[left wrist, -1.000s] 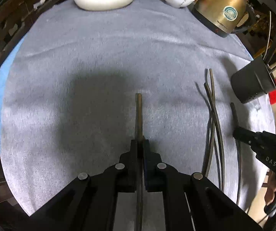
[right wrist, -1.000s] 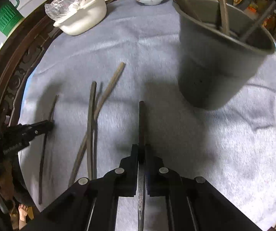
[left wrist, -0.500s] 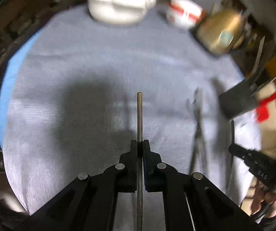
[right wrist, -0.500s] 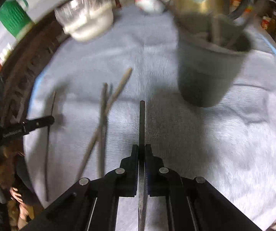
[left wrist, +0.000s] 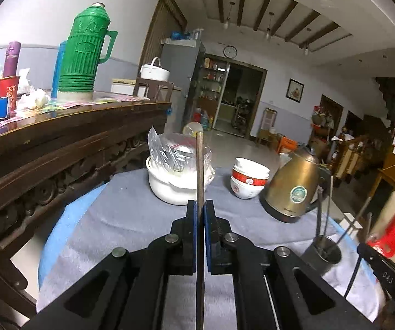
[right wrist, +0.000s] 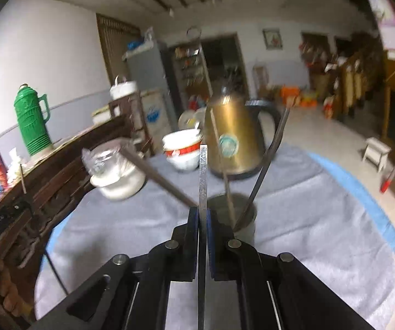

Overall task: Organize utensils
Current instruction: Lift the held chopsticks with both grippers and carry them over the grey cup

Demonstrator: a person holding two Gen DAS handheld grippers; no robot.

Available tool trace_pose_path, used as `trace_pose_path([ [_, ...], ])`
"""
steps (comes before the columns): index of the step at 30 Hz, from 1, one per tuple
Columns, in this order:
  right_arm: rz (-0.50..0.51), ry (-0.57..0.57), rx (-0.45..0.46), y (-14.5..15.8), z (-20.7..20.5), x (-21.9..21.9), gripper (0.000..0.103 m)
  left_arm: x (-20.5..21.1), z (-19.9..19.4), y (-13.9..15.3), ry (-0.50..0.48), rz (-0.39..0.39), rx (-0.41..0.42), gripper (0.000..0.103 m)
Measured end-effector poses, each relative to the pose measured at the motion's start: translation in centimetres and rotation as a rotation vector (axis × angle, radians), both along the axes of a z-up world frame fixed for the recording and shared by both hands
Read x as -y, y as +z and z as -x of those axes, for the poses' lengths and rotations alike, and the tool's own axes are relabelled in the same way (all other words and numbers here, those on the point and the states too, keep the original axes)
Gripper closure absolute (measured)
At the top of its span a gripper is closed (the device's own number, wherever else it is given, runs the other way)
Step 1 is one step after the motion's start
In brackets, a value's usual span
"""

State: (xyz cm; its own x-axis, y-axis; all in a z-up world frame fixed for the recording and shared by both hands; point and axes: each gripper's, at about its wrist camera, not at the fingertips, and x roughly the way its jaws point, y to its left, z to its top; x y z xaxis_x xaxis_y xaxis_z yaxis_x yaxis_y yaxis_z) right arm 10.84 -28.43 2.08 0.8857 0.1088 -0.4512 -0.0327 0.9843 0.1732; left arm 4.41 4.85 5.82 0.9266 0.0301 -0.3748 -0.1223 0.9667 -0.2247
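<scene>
My left gripper [left wrist: 200,209] is shut on a brown chopstick [left wrist: 199,165] that stands upright between the pads, lifted above the grey cloth [left wrist: 131,220]. My right gripper [right wrist: 203,217] is shut on a grey chopstick [right wrist: 203,176], also upright, just in front of the dark utensil cup [right wrist: 248,220]. The cup holds several chopsticks [right wrist: 269,159] leaning outward. In the left wrist view the cup [left wrist: 322,255] stands at the right with chopsticks in it, and the right gripper [left wrist: 384,272] shows beside it. The left gripper [right wrist: 2,220] shows at the left edge of the right wrist view.
A gold kettle [left wrist: 293,189], stacked red-and-white bowls [left wrist: 249,178] and a white pot with a plastic bag [left wrist: 175,181] stand at the back of the table. A carved wooden sideboard [left wrist: 60,148] with a green thermos [left wrist: 84,52] runs along the left.
Both grippers have tilted up from looking down at the cloth to looking level across the room, each lifting its chopstick off the table. The right one now sits close to the cup.
</scene>
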Motion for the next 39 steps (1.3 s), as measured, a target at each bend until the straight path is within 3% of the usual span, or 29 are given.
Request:
trace_pose_path([
  [3,0.056,-0.037,0.05,-0.5,0.2,-0.6,0.096,0.5,-0.4,-0.7,0.037,-0.05,0.011,0.098],
  [12,0.101,-0.048,0.073,-0.3,1.3,0.0,0.096,0.4,0.1,-3.6,0.064,-0.066,-0.038,0.098],
  [26,0.11,-0.012,0.092,1.8,8.8,1.3,0.095,-1.6,7.6,-3.5,0.016,0.0,-0.014,0.097],
  [39,0.099,0.001,0.085,1.9,12.6,1.4,0.096,-1.1,14.4,-2.0,-0.021,-0.032,0.039,0.096],
])
